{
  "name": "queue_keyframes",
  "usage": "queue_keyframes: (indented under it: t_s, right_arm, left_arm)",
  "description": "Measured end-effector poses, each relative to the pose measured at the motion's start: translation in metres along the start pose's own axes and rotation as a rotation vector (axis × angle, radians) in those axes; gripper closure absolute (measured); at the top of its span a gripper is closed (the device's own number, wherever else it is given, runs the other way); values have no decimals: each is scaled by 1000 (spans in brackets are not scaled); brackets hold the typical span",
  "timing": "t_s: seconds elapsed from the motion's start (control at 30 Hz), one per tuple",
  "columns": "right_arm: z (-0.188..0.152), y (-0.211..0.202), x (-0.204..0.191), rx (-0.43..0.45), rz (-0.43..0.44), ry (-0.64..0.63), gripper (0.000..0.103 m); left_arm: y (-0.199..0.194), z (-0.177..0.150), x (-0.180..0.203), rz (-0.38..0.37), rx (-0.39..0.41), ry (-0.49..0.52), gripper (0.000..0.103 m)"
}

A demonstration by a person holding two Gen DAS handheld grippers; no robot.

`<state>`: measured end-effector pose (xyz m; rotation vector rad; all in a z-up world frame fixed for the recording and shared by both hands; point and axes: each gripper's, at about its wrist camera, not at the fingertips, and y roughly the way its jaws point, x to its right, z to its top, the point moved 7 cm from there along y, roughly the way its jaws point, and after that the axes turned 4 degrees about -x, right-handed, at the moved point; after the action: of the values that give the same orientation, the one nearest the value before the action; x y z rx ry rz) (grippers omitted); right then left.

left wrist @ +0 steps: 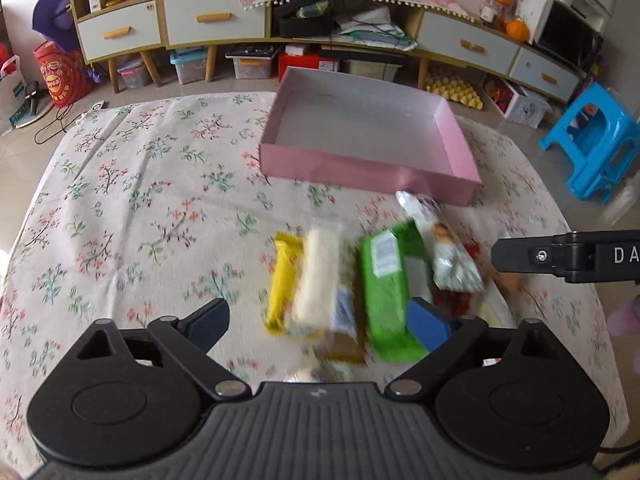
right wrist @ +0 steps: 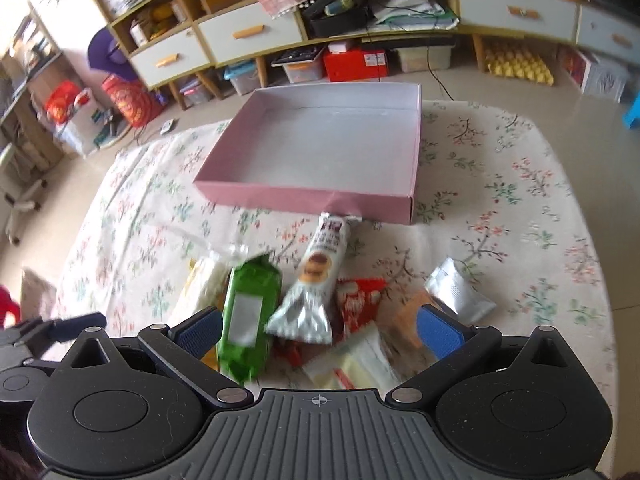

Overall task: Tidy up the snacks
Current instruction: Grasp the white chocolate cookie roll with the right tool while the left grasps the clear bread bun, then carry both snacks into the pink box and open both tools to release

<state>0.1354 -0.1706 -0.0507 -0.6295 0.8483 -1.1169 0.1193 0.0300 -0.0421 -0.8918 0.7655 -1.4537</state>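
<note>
Both pairs of blue-padded fingers stand wide apart with nothing between them. Seen from its own camera, the left gripper [left wrist: 320, 320] hangs over the near end of a heap of wrapped snacks; the right gripper [right wrist: 320, 330] hangs over the same heap from the other side.

One landmark anchors the scene: a shallow pink box [right wrist: 304, 198] on a floral tablecloth [left wrist: 140, 200]. Its pale inside is bare; nothing has been put in it. All the snacks lie outside, on the cloth in front of the box's near wall.

A white and silver packet [right wrist: 316, 280] reaches furthest toward the box, its tip touching or almost touching that wall. Beside it, further from the box, lies a green packet [right wrist: 248, 312]. Past the green one, in the left camera, come a pale cream bar [left wrist: 320, 276] and a yellow bar [left wrist: 282, 280]. A red packet [right wrist: 356, 300] and a small silver sachet [right wrist: 456, 292] lie on the other side.

Sorting seems barely begun: this looks like the reach for a first snack. Next, one gripper would need to settle over a single packet, close on it without catching its neighbours, and carry it over the box wall.
</note>
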Motion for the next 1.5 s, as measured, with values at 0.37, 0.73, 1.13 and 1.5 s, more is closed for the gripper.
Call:
queue_keyframes:
  t_s: [0.37, 0.73, 1.13, 1.5]
  right_arm:
    - [26, 57, 23, -43, 150, 220, 42]
    - [27, 84, 29, -71, 102, 251, 58]
    - [19, 94, 19, -93, 103, 209, 62]
    - [19, 86, 25, -89, 107, 225, 74]
  left_arm:
    - [30, 21, -17, -153, -23, -120, 48]
    - [60, 23, -14, -168, -102, -128, 55]
    - [55, 23, -7, -125, -95, -42, 55]
    - [58, 18, -2, -52, -91, 81, 69]
